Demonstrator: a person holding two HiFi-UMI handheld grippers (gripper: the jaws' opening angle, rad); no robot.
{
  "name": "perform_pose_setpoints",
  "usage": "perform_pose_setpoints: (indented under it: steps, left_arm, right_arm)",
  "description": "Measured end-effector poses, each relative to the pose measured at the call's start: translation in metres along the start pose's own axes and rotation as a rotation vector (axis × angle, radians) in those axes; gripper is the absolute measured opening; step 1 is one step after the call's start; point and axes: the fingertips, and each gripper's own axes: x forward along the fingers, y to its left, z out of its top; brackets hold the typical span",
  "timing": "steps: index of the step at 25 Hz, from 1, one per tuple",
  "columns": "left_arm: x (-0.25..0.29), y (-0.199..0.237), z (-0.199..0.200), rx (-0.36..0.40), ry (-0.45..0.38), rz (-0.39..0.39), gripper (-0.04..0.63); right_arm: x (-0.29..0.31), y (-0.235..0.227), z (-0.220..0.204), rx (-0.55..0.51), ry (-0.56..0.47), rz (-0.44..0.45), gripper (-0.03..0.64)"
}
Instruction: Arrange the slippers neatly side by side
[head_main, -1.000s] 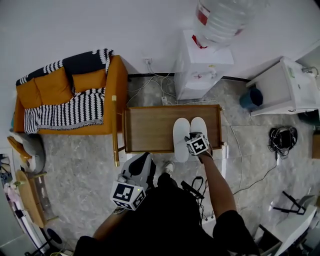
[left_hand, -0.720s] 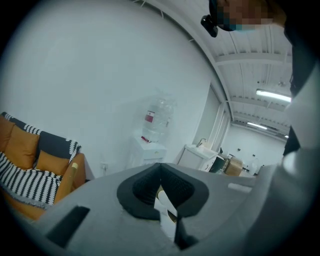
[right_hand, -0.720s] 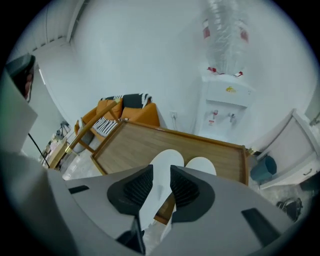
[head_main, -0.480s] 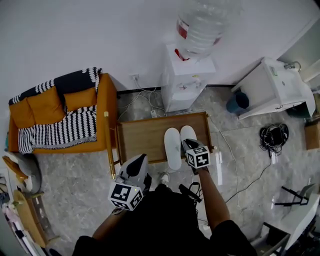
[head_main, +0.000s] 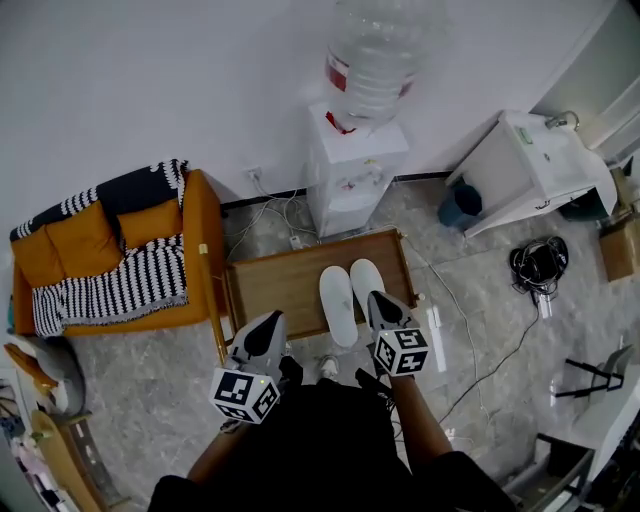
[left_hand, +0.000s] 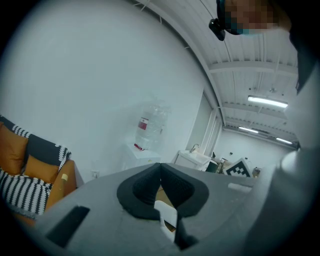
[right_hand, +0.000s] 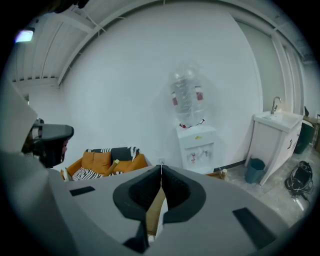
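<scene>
- Pair of white fabric slippers (head_main: 338, 305): parallel, close side by side, centre frame on brown wooden counter (head_main: 270, 290). Arranging looks done.
- Right gripper (head_main: 378, 303), by the slippers' near ends: fingers just closed, nothing between.
- Left gripper (head_main: 266, 325), lower left: fingers together, empty.

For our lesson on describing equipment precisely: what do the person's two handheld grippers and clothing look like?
Both the left gripper and the right gripper have smooth grey bodies tapering to a point, with black ribbed pads lining the jaws. Each carries a white cube printed with black square markers. The right one's jaws have just been closing on nothing. The person wears a black top.
</scene>
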Motion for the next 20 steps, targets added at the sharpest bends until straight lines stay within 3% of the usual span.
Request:
perform_pose_setpoints:
  steps: [10, 20]
  left_arm:
    - [0.003, 0.004, 0.006, 0.001, -0.007, -0.014, 0.012]
    - [0.010, -0.004, 0.004, 0.008, 0.001, -0.048, 0.012]
  right_arm:
    - [-0.076, 0.045, 0.019, 0.076, -0.158, -0.054, 0.015]
    - [-0.082, 0.054, 0.027, 0.100, -0.198, -0.035, 0.011]
